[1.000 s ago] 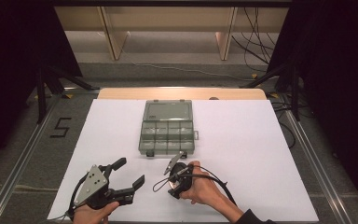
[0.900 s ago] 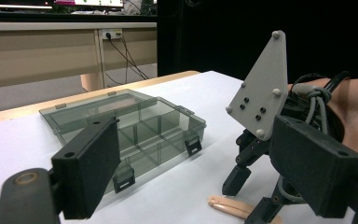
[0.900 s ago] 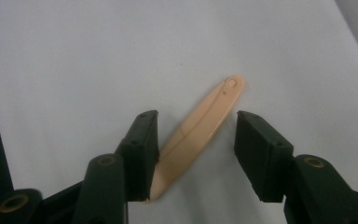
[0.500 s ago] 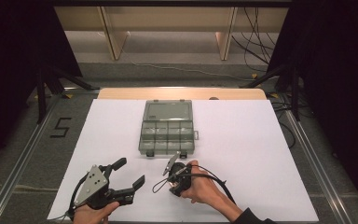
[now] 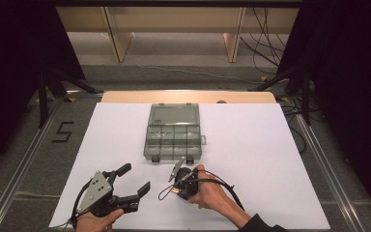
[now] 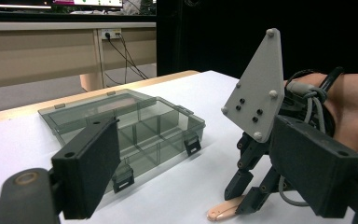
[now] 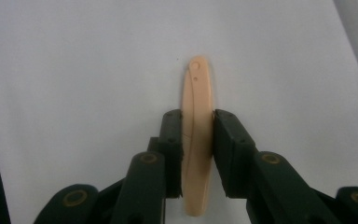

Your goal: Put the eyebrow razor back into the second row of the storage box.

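- Your high view looks forward and down from above your side of the white table (image 5: 270, 145); your forearms enter at its near edge, shelving and floor lie beyond.
- Your left gripper view sits low by the table surface and faces right and far, with the clear compartment box (image 6: 126, 126) and the right gripper (image 6: 249, 205) close by.
- Your right gripper view points straight down, very near the table, on the peach-coloured strip (image 7: 196, 140).
- The high and left gripper views share the box (image 5: 173, 131) and right gripper (image 5: 173, 186); both gripper views share the strip (image 6: 223, 212).
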`<act>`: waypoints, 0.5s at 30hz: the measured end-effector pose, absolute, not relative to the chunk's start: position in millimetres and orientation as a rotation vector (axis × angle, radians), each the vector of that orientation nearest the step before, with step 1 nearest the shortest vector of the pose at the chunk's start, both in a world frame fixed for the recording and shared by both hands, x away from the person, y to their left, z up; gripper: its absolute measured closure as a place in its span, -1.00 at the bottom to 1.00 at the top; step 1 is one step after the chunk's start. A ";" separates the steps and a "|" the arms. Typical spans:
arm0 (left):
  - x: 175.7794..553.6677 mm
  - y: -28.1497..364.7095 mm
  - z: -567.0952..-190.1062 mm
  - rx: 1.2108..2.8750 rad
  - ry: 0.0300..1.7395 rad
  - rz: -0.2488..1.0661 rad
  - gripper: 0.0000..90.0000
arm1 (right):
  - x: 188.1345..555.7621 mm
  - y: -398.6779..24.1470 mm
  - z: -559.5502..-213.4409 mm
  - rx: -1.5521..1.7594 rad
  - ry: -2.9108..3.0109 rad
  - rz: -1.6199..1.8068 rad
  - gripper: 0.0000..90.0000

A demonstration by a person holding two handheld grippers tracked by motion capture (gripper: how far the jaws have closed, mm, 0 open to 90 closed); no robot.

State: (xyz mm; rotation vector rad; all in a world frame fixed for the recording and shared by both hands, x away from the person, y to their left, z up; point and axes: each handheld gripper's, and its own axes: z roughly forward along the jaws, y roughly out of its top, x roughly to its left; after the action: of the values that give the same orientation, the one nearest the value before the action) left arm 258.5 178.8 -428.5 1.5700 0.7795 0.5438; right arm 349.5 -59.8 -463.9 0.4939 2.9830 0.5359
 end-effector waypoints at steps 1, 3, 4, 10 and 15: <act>258.5 178.9 -428.5 1.570 0.779 0.544 -0.64 | 349.7 -60.2 -463.7 0.489 2.987 0.544 0.65; 258.6 179.1 -428.4 1.569 0.779 0.543 -0.64 | 349.7 -60.4 -463.4 0.501 2.987 0.548 0.65; 258.7 179.2 -428.4 1.568 0.779 0.543 -0.64 | 349.8 -60.5 -463.5 0.497 2.986 0.551 0.65; 258.6 179.4 -428.3 1.564 0.782 0.545 -0.64 | 350.6 -62.8 -457.7 0.498 2.966 0.586 0.65; 258.7 179.2 -428.3 1.568 0.780 0.545 -0.64 | 355.5 -68.4 -446.6 0.508 2.938 0.643 0.65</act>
State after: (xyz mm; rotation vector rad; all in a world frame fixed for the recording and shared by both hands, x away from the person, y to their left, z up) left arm 258.7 179.2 -428.3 1.5678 0.7797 0.5450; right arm 355.5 -68.4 -446.6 0.5081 2.9378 0.6433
